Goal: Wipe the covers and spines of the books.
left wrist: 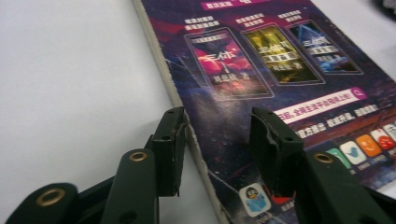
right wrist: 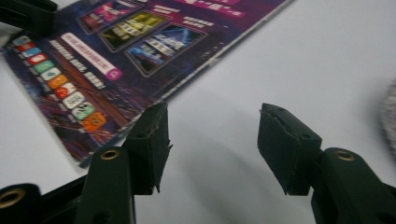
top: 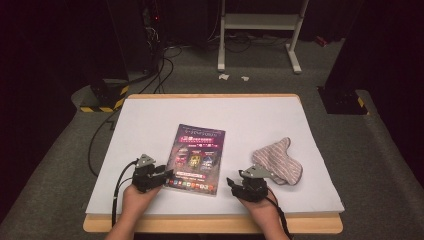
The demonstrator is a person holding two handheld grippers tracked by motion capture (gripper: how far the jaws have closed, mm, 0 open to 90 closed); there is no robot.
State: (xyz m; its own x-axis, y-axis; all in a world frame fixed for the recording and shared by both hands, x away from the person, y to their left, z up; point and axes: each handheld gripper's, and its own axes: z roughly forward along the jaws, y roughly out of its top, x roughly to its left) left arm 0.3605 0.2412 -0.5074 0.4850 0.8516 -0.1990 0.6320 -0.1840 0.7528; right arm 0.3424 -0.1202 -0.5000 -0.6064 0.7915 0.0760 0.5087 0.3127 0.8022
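the left gripper (left wrist: 217, 140) has its jaws parted and set astride the near left edge of the book (left wrist: 261, 74): one jaw stands on the white tabletop (left wrist: 70, 70) just off the edge, the other over the purple cover, and neither pad clearly presses on it. in the high view that gripper (top: 167, 175) sits at the book's (top: 197, 157) near left corner, with the hand (top: 136, 197) behind it coming in from the bottom.

the right gripper (right wrist: 212, 140) also has its jaws open, with bare tabletop (right wrist: 303, 56) between them; the book's (right wrist: 116, 60) near right corner lies just beyond and to the side of one jaw. in the high view this gripper (top: 231, 182) rests just right of the book, apart from it.

the book lies flat, cover up, near the middle of the tabletop (top: 150, 120), slightly turned. a striped cloth (top: 277, 160) lies crumpled just beyond the right gripper, well apart from the book.
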